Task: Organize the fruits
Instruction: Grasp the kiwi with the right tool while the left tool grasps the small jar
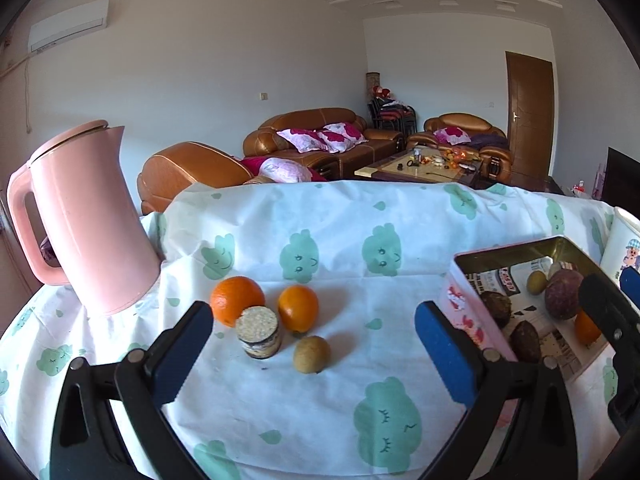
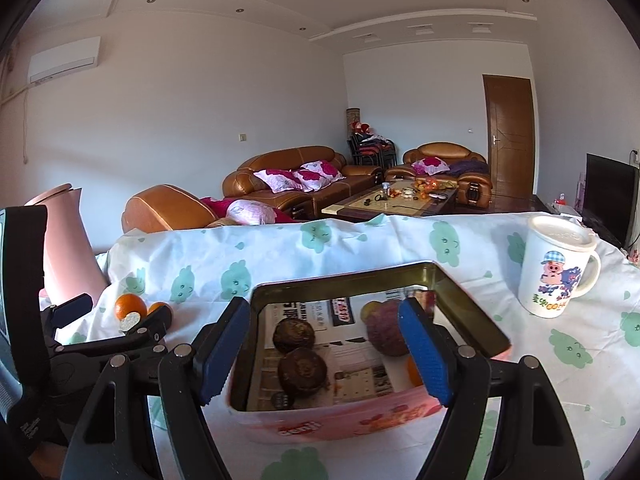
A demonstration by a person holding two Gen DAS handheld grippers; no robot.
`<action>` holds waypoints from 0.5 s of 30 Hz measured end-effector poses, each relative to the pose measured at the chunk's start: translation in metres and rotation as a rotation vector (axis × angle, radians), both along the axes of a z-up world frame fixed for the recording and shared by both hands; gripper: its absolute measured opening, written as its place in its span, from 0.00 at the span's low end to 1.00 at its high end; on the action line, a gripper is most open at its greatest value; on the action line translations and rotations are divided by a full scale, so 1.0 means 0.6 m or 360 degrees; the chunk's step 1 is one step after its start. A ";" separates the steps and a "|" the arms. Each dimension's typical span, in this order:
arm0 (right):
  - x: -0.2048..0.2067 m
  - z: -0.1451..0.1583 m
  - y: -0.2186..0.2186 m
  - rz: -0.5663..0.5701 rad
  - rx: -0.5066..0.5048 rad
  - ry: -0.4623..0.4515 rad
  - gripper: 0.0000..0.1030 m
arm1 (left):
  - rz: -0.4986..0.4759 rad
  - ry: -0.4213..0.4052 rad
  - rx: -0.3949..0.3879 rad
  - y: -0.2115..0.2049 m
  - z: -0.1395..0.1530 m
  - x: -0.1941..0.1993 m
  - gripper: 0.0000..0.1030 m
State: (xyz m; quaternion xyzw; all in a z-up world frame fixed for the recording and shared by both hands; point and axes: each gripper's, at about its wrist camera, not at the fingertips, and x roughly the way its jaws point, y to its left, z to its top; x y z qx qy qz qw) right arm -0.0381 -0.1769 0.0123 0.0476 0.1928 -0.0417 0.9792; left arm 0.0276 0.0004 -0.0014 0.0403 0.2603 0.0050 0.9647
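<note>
Two oranges [image 1: 237, 300] [image 1: 298, 307] and a kiwi [image 1: 311, 354] lie on the cloud-print cloth. My left gripper [image 1: 316, 356] is open and empty, its jaws to either side of the kiwi and just short of it. A pink tin box [image 2: 472, 300] holds two dark round fruits [image 2: 302, 368], a purple fruit [image 2: 384, 330] and a small orange [image 2: 414, 370]. My right gripper [image 2: 324, 356] is open and empty above the box. The box also shows in the left wrist view [image 1: 466, 312].
A small cork-lidded jar [image 1: 258, 332] stands between the oranges and the kiwi. A pink kettle [image 1: 86, 220] stands at the left. A lidded cartoon mug [image 2: 556, 268] stands right of the box. Sofas and a coffee table are beyond the table's far edge.
</note>
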 end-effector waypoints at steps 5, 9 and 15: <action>0.018 -0.003 0.044 0.0072 0.0017 0.0024 0.76 | 0.0090 0.0026 -0.0027 0.053 -0.004 0.016 1.00; 0.032 -0.005 0.080 0.0119 0.0018 0.0035 0.76 | 0.0142 0.0049 -0.0050 0.087 -0.008 0.028 1.00; 0.052 -0.009 0.129 0.0182 -0.0015 0.0070 0.76 | 0.0187 0.0092 -0.0062 0.139 -0.014 0.043 1.00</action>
